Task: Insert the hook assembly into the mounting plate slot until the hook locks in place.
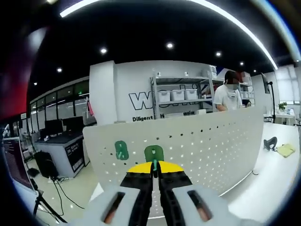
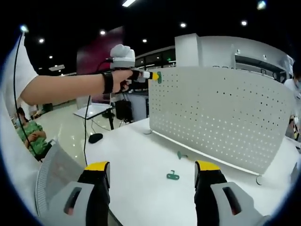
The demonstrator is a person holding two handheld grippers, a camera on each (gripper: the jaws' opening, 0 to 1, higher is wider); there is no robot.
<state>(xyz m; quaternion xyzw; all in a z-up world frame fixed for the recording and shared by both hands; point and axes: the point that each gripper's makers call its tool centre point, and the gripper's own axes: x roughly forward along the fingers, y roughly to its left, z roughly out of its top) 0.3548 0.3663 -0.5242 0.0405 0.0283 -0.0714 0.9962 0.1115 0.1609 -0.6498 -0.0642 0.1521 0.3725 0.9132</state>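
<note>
A white perforated mounting plate stands upright on the table, also seen as the mounting plate. My left gripper is shut on a green hook, held against the plate near its top edge. A second green hook sits on the plate to its left. From the other side, the left gripper presses the green hook at the plate's upper left corner, carried by a person's arm. My right gripper is open above the table. Two loose green hooks lie on the table.
The white table runs under the plate. A laptop lies at its near left. A black mouse rests beyond. A person stands behind the plate by shelving. A seated person is at the left.
</note>
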